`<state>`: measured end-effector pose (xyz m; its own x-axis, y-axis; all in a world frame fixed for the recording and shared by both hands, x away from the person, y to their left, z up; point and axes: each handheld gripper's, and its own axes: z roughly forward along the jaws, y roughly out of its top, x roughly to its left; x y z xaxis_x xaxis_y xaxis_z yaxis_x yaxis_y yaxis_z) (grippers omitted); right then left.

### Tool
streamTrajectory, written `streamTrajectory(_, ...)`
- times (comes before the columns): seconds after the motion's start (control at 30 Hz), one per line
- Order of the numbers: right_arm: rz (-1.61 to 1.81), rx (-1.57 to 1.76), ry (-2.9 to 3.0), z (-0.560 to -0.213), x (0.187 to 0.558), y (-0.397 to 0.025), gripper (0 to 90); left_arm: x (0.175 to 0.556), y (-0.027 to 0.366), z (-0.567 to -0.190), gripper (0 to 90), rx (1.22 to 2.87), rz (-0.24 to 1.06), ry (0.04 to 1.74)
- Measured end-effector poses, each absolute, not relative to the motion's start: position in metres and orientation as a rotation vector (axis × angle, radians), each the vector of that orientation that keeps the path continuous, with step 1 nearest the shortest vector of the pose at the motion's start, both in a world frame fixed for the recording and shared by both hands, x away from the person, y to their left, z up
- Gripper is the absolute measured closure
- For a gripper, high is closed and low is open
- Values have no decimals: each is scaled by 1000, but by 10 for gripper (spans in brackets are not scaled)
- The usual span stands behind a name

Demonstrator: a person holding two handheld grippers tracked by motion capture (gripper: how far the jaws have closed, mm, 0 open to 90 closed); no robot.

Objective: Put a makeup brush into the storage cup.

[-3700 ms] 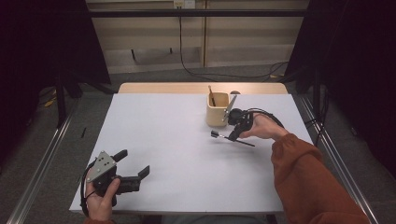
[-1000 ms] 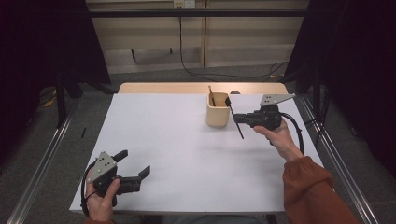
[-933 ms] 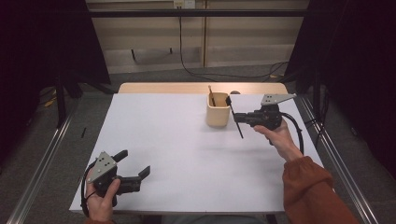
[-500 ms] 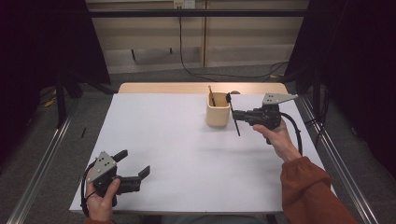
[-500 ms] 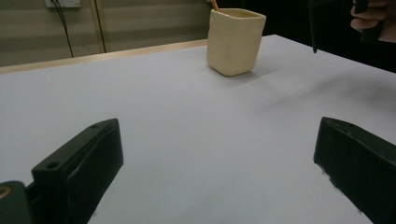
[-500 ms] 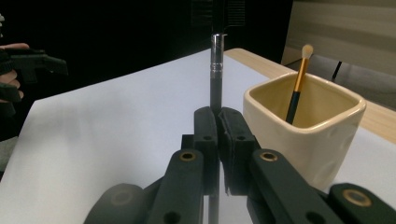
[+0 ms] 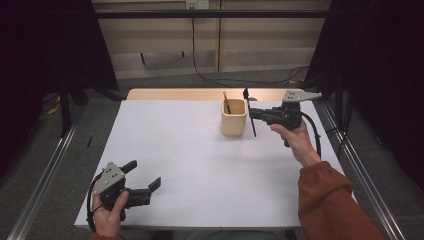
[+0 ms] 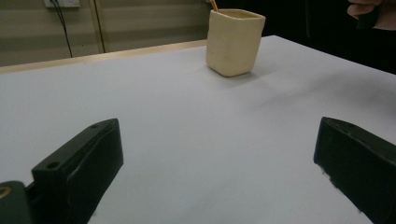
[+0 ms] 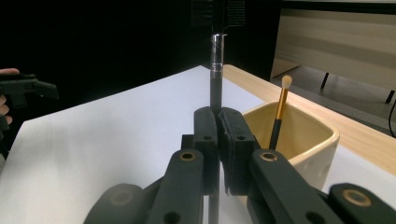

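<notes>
A beige cup (image 7: pixel 234 119) (image 8: pixel 233 43) (image 9: pixel 306 140) stands on the white table (image 7: pixel 200 165) at the back right. A thin gold-handled brush (image 7: pixel 226 102) (image 9: pixel 280 109) leans inside it. Just right of the cup my right gripper (image 7: pixel 251 114) (image 9: pixel 218 127) is shut on a long black brush (image 7: pixel 253 129) (image 9: pixel 215 70), held nearly upright above the table with its head up. My left gripper (image 7: pixel 143 174) (image 8: pixel 219 137) rests low at the table's front left, jaws wide apart with bare table between them.
Beyond the table's wooden far edge (image 7: pixel 175 94) lie the floor and cables. Metal rails (image 7: pixel 45 170) run along both sides of the table. In the right gripper view the left gripper (image 9: pixel 28 88) shows far off.
The right gripper picked the black brush up off the table beside the cup and lifted it upright; over the last second it edged up toward the cup. The left gripper stayed still.
</notes>
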<state>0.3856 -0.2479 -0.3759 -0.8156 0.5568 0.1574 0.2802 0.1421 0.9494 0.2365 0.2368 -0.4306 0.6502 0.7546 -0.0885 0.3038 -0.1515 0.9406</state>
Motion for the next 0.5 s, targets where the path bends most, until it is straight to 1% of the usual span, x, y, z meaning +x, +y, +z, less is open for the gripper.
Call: streamTrajectory(0.5, 1721, 862, 2118, -354, 402, -247, 854, 236, 237, -430, 13, 1724, 499, 863)
